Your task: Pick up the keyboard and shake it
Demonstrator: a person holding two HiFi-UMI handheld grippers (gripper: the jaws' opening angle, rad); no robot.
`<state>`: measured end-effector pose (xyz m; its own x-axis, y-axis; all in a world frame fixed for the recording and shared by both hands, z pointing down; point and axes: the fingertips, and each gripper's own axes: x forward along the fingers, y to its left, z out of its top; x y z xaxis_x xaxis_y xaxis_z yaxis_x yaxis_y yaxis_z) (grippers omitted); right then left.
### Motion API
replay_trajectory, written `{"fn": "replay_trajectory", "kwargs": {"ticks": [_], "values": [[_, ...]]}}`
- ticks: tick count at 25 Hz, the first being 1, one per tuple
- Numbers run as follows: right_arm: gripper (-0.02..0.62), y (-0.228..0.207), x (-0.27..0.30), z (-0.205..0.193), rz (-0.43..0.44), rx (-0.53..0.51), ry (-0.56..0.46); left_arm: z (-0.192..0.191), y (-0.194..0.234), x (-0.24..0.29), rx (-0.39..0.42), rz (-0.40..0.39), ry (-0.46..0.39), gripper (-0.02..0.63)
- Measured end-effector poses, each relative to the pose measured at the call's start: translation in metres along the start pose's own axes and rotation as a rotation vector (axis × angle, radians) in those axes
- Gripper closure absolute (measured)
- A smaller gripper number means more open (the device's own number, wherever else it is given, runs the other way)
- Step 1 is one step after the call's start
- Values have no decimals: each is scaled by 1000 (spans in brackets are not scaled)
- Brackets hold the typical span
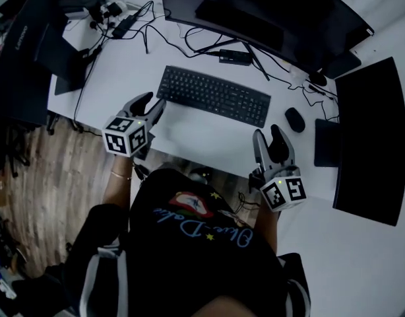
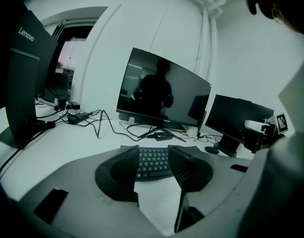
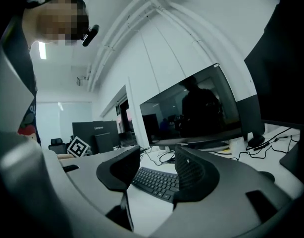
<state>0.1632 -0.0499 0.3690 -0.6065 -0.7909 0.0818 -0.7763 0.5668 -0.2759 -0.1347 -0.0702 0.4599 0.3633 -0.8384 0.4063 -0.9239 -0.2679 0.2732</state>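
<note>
A black keyboard [image 1: 213, 95] lies flat on the white desk [image 1: 202, 137], in front of the big monitor. My left gripper [image 1: 155, 105] hovers just off the keyboard's left end, jaws open with nothing between them; in the left gripper view the keyboard [image 2: 153, 161] shows through the gap of the left gripper [image 2: 154, 158]. My right gripper [image 1: 269, 136] sits near the desk's front edge, below the keyboard's right end, open and empty. In the right gripper view the keyboard [image 3: 156, 181] lies ahead of the right gripper [image 3: 157, 166].
A black mouse [image 1: 295, 119] rests right of the keyboard, close to the right gripper. A large curved monitor [image 1: 268, 12] and its stand sit behind the keyboard, a second dark monitor [image 1: 371, 137] at the right. Cables and a power brick [image 1: 123, 25] trail at back left.
</note>
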Motion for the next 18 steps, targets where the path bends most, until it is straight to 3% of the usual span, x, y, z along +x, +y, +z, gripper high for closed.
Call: {"fn": "replay_trajectory", "kwargs": {"ticks": [10,18], "values": [[407,-24,29,-12,16,29,79,-30,55,55,-99,-4,141,396],[405,-39,49,-6,-46,47,95,-43,95,106,-207,-49,227,372]]}}
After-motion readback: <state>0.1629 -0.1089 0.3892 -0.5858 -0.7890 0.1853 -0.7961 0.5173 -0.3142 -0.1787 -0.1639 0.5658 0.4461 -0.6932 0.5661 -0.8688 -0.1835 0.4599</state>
